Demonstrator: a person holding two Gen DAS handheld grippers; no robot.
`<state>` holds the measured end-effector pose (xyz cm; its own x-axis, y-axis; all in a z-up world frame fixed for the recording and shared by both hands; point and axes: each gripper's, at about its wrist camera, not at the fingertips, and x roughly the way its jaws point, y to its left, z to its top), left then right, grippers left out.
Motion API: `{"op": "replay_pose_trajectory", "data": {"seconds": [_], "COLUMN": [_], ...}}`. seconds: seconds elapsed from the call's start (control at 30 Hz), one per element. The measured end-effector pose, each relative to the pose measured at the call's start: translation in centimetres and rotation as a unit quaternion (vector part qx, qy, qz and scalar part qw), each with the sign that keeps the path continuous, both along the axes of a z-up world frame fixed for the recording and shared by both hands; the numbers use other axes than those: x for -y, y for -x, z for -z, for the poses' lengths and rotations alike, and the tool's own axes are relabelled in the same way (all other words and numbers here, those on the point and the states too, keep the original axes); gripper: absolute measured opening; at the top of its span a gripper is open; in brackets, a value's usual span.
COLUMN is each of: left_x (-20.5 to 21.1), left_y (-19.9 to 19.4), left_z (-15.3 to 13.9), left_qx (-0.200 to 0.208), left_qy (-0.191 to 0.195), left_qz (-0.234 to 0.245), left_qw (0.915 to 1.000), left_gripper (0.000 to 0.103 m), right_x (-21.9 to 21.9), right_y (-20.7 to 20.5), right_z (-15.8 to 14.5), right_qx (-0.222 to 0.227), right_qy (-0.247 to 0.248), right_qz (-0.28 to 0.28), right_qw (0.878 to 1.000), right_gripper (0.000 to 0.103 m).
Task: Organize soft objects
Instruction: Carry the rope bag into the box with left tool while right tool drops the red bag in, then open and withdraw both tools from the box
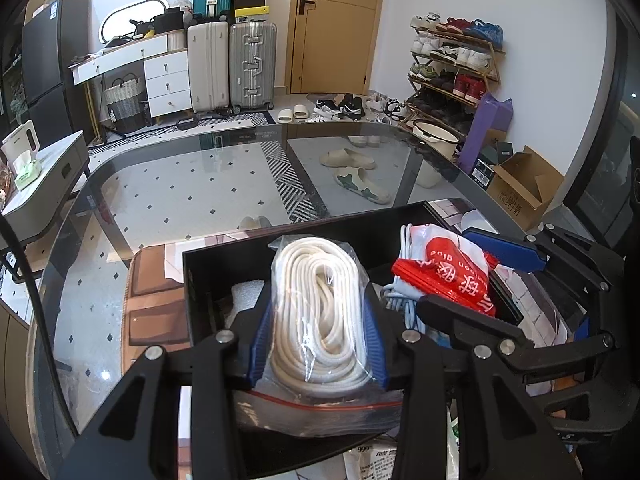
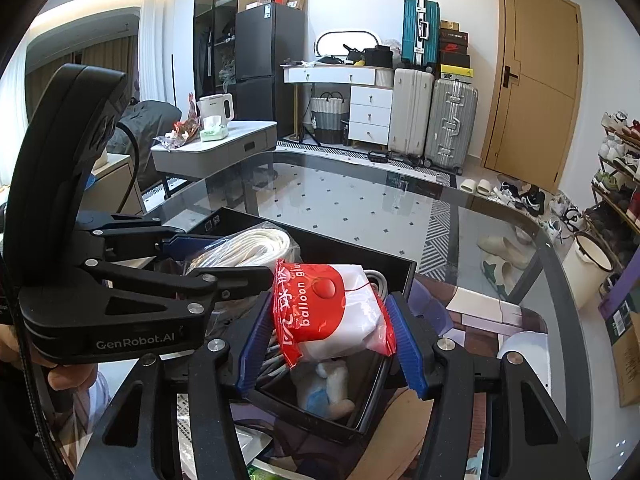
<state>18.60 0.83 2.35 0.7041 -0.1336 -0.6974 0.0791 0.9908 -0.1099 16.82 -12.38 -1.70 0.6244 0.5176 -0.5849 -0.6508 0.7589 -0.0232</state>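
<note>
So we have one soft thing in each gripper, both over the black box (image 1: 280, 248) on the glass table (image 1: 200, 184). Our left gripper (image 1: 318, 344) has its jaws squeezed in on the bag of white rope (image 1: 320, 304), w/ the blue pads touching both sides. Our right gripper (image 2: 332, 328) has its jaws closed on the red & white balloon glue pack (image 2: 328, 312), held just above the box. Inside the box we see a blue cable (image 1: 400, 300) and a small plush toy (image 2: 332, 388).

We think the step now is putting things in. Next we need to lower each one down into a free spot, then open the jaws slowly so nothing pops back out. Rope bag goes left, pack goes right, so they don't bump.
</note>
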Motion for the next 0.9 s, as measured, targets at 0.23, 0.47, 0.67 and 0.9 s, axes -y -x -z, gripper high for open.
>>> {"op": "replay_pose_trajectory", "data": {"seconds": [0.23, 0.47, 0.67, 0.9], "left_x": [0.1, -0.4, -0.6, -1.8], "left_y": [0.2, 1.8, 4.2, 6.7], "left_z": [0.2, -0.9, -1.7, -2.4], "left_qx": [-0.002, 0.018, 0.044, 0.068], "left_qy": [-0.003, -0.008, 0.009, 0.015], "left_qz": [0.0, -0.01, -0.008, -0.04], "left_qw": [1.0, 0.9998, 0.999, 0.9968], "left_gripper": [0.042, 0.068, 0.089, 0.103], "right_x": [-0.1, 1.5, 2.8, 3.8], "right_y": [0.0, 0.8, 1.7, 3.0], "right_z": [0.1, -0.6, -1.0, -0.7], "right_qx": [-0.004, 0.018, 0.004, -0.015], "right_qy": [-0.002, -0.022, -0.038, -0.036], "right_qz": [-0.007, 0.011, 0.019, 0.026], "right_qw": [1.0, 1.0, 0.999, 0.999], "right_gripper": [0.064, 0.092, 0.1, 0.102]}}
